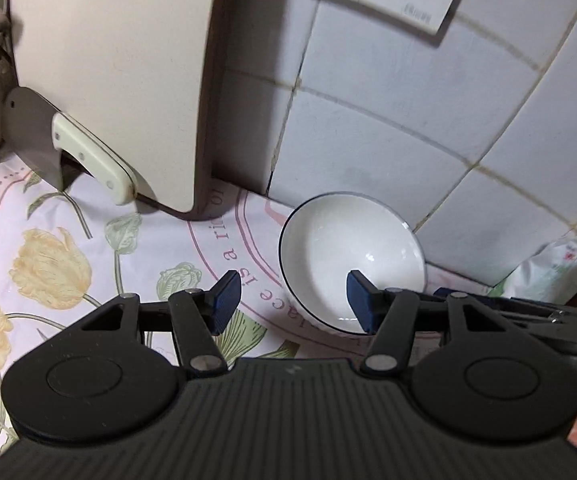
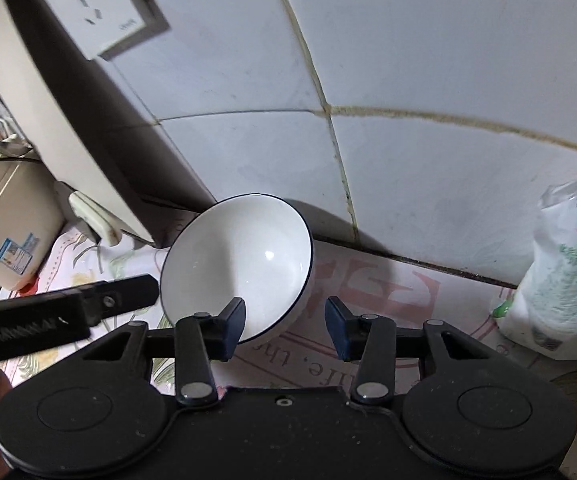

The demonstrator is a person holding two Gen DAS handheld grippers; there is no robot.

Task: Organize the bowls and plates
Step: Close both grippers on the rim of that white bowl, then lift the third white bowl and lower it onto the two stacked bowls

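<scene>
Against the tiled wall (image 2: pixel 428 60) leans a big cutting board (image 1: pixel 108 80), with a cleaver (image 1: pixel 36 136) beside it. On the flowered cloth (image 1: pixel 48 248) near the wall stands the white bowl (image 1: pixel 344 248). Left gripper (image 1: pixel 292 300) and right gripper (image 2: pixel 284 320) each straddle its rim, released, pads not pressing.

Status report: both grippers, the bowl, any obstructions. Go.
Left hand-held gripper open, straddling bowl rim. Right hand-held gripper open at opposite rim. Bowl empty, by tiled wall. Cutting board and knife close left.
</scene>
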